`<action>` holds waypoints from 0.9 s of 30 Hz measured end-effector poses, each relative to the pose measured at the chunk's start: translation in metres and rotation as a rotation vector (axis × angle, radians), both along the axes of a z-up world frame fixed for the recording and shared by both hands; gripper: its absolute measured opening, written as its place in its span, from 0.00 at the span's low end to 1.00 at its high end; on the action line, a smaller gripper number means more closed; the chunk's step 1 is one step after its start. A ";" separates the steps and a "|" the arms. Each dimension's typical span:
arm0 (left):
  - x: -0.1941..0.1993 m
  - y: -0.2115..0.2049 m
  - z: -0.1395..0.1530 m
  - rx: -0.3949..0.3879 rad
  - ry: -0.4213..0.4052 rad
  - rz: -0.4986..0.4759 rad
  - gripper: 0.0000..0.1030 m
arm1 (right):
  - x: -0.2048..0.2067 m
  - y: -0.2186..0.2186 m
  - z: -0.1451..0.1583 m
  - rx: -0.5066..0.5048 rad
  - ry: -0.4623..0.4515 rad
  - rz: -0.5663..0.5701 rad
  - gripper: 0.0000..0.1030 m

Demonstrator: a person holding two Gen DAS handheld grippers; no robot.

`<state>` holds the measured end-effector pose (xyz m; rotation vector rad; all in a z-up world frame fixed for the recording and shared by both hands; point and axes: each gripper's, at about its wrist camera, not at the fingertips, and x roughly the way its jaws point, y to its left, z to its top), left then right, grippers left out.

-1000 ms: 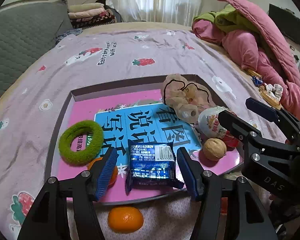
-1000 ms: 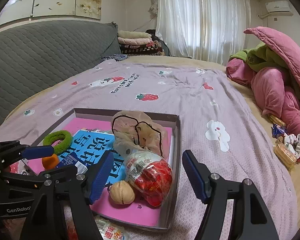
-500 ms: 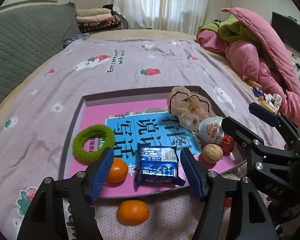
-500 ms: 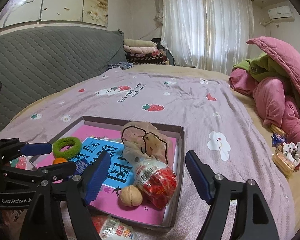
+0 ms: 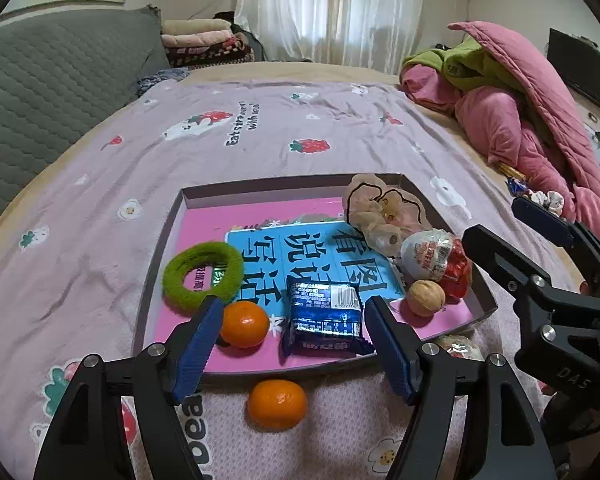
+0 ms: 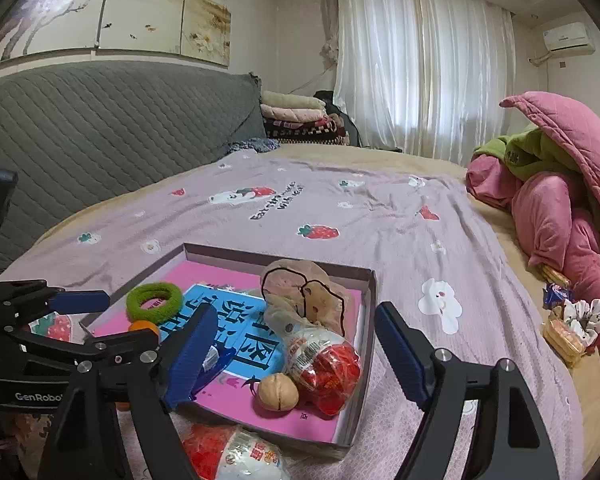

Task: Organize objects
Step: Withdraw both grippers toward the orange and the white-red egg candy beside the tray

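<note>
Left wrist view
- Left hand-held gripper (image 5: 290, 346): jaws spread wide and empty; they have just been opening, and nothing is pressed by either blue pad.
- Blue snack packet (image 5: 325, 318): lies flat in the near part of the tray, in the gap between the two pads but touching neither.
- Tray (image 5: 160, 256): shallow box on the bed's lilac strawberry-print sheet (image 5: 100, 208), lined with a pink book with a blue title panel (image 5: 312, 256).
- Tangerine in the tray (image 5: 244, 324): just beside the packet, right behind the left pad's tip.
- Second tangerine (image 5: 277, 403): on the sheet outside the tray's near wall, below the gap between the pads.
- Green hair ring (image 5: 202, 274): on the book, left of the packet.
- Walnut (image 5: 425, 298): right of the packet, beside the red-and-white wrapped toy egg (image 5: 436, 262).
- Beige scrunchie (image 5: 380, 212): at the tray's far right corner.
- Right hand-held gripper (image 5: 540, 256): seen at the right edge, over the tray's right side.

Right wrist view
- Right hand-held gripper (image 6: 292, 354): jaws wide apart and holding nothing; they have just been opening.
- Toy egg (image 6: 326, 364) and walnut (image 6: 278, 392): in the tray's near right corner, lying between the pads, clear of both.
- Second wrapped egg (image 6: 236, 454): on the sheet outside the tray's near wall.
- Left hand-held gripper (image 6: 80, 320): at the left, over the tray's left end.
</note>
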<state>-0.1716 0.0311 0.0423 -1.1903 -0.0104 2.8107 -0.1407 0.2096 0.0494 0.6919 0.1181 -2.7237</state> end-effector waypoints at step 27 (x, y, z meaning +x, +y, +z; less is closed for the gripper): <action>0.037 0.002 0.023 -0.029 0.058 0.028 0.73 | 0.041 -0.001 0.018 0.012 0.075 0.019 0.84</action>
